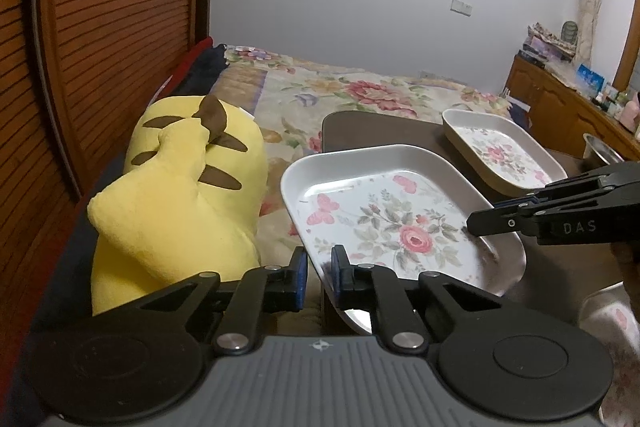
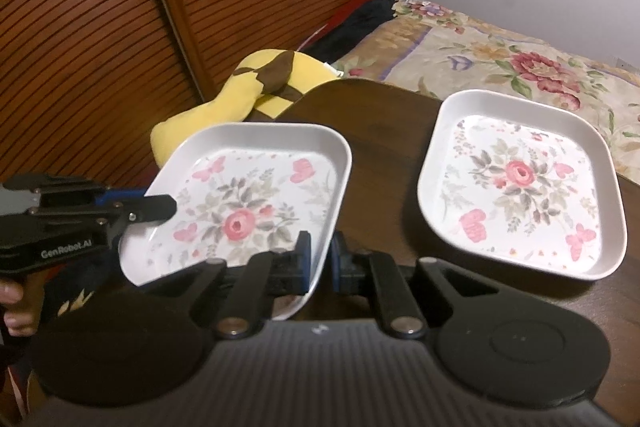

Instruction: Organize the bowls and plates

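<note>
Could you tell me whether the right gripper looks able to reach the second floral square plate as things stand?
Probably not yet: the right gripper is clamped on the lifted floral plate, though the second floral square plate lies unobstructed.

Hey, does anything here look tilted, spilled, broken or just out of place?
Nothing spilled or broken. The near plate is tilted, with the left gripper and right gripper each shut on its rim. The far plate lies flat on the table. Oddly, a yellow plush toy lies beside the table on the bed.
</note>
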Demonstrator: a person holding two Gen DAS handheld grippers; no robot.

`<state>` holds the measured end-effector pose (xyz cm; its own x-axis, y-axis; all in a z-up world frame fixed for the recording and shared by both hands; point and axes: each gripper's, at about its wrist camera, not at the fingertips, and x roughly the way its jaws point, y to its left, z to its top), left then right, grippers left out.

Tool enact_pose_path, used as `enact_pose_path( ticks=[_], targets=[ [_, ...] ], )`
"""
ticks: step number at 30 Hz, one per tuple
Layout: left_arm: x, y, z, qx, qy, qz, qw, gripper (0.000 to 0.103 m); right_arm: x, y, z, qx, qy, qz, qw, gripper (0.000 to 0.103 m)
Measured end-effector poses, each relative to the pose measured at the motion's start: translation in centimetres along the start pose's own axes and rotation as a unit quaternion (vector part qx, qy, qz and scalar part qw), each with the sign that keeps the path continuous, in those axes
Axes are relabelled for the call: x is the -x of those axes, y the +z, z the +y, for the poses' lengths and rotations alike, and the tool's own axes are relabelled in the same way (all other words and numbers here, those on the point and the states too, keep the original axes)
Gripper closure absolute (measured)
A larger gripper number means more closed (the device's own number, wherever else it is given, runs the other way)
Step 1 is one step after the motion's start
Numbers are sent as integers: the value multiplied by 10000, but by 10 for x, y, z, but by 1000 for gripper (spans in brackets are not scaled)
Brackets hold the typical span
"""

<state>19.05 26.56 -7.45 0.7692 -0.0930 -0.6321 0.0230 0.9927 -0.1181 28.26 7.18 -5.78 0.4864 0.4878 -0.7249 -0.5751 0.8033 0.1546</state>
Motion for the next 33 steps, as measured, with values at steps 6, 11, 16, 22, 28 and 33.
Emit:
enact_pose_path(
  ticks=[6,11,16,22,28,33],
  targets=[
    [14,1,-3,-31,82,-81,9999,90,7,-1,1,40,127,-72,9999,93],
    [28,2,-8,-103,96,-197,9997,90,24,-3,3,50,178,-235,9996,94],
    [43,4,-21,-194,39,-315,9993,90,46,-9,4,27,138,-413,9990,93],
    [55,4,-39,-338,-55,-386,9987,90,70,-18,-2,-56,47,-591,9982,93],
    [66,3,-59,-459,-158,-492,9976,90,94,-30,-10,-108,-64,-736,9972,94],
    [74,2,-77,-584,-236,-547,9965,90,112,-41,-18,-171,-141,-853,9961,93]
  ],
)
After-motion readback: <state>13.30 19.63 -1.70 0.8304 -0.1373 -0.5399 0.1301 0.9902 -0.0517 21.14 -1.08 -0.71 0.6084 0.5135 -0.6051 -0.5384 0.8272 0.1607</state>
